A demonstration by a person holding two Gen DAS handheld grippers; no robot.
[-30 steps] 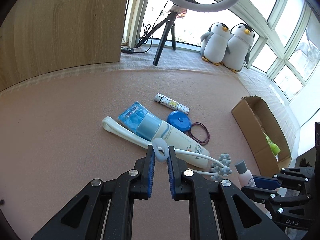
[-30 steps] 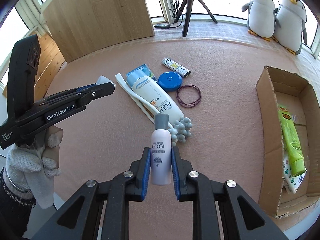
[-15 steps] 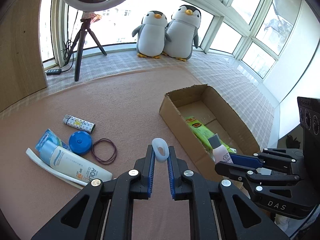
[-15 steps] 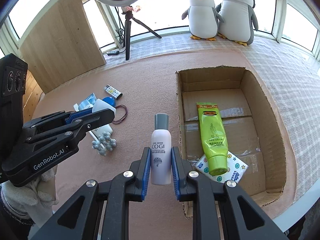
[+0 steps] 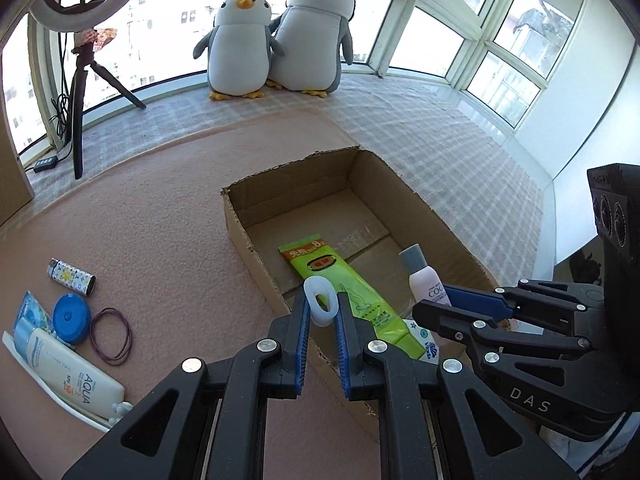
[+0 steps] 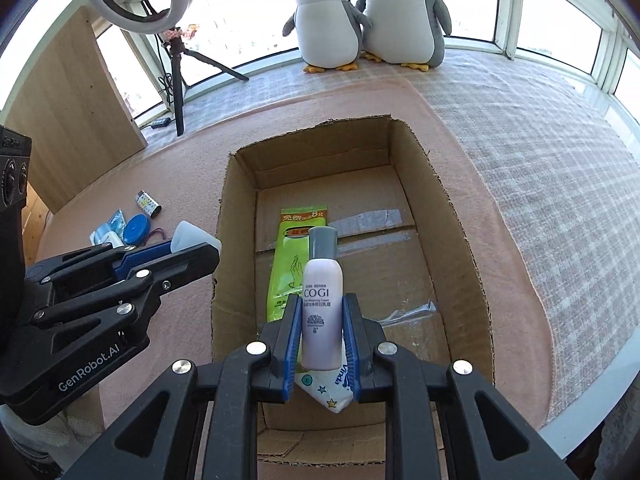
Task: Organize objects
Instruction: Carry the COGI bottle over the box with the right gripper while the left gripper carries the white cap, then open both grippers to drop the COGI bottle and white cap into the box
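My left gripper (image 5: 320, 310) is shut on the white loop handle (image 5: 320, 306) of a massager, right above the near left wall of the open cardboard box (image 5: 236, 216). The rest of the massager is hidden below the fingers. My right gripper (image 6: 322, 320) is shut on a small lilac COGI bottle (image 6: 322, 280) with a grey cap, held upright over the near end of the box (image 6: 236, 208). Inside the box lie a green tube (image 6: 292, 248) and a tissue pack (image 6: 332, 392). The left gripper (image 6: 192, 252) shows beside the box's left wall in the right wrist view.
On the pink mat left of the box lie a sunscreen tube (image 5: 68, 368), a blue round case (image 5: 72, 316), rubber bands (image 5: 112, 336) and a patterned lighter (image 5: 72, 276). Two plush penguins (image 5: 272, 40) and a ring-light tripod (image 5: 80, 92) stand by the windows.
Both grippers have swung right, away from the pile of loose objects, and now hang over the cardboard box, each holding the same thing as before.
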